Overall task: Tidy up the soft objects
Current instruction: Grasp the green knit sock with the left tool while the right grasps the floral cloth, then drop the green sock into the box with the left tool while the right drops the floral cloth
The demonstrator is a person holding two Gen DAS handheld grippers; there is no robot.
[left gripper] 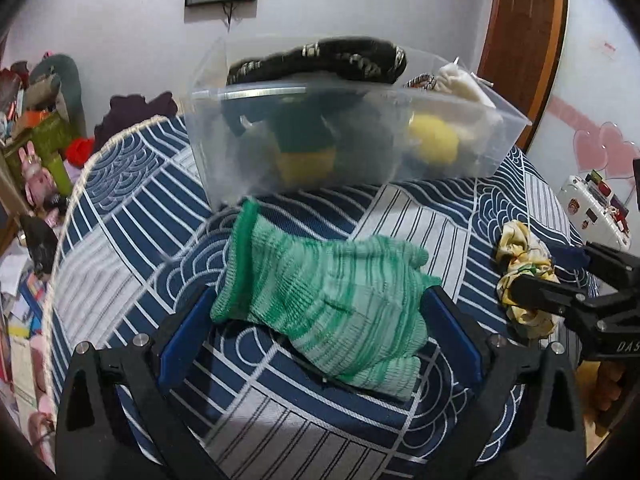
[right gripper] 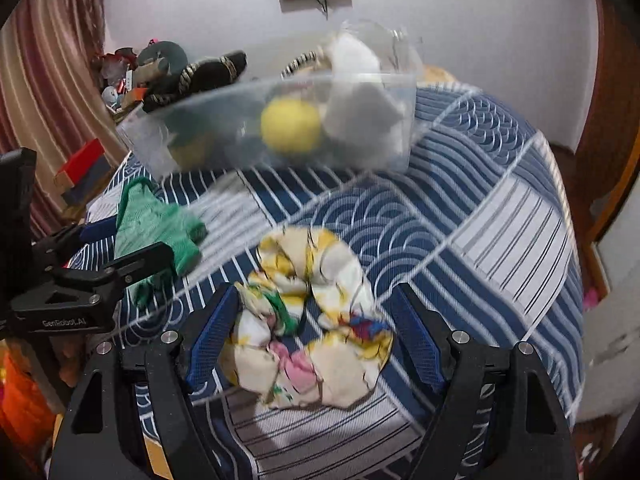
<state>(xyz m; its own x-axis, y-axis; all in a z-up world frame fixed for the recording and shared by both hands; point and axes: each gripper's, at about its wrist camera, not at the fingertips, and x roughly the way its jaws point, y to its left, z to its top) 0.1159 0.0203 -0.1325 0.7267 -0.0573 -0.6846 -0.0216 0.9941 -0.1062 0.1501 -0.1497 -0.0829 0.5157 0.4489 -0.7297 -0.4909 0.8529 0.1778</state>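
Left wrist view, left hand-held gripper [left gripper: 320, 312] spread around green glove [left gripper: 320, 300], right hand-held gripper [right gripper: 312, 328] spread around scrunchie [right gripper: 308, 320]

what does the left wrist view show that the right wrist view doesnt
Only the left wrist view: pink heart stickers on the wall and the whole green glove between the open left gripper. Only the right wrist view: a striped curtain. Both: the clear bin, yellow ball, floral scrunchie and patterned bedspread.

One glove [left gripper: 320, 304], one scrunchie [right gripper: 308, 320], one bin [left gripper: 352, 136].
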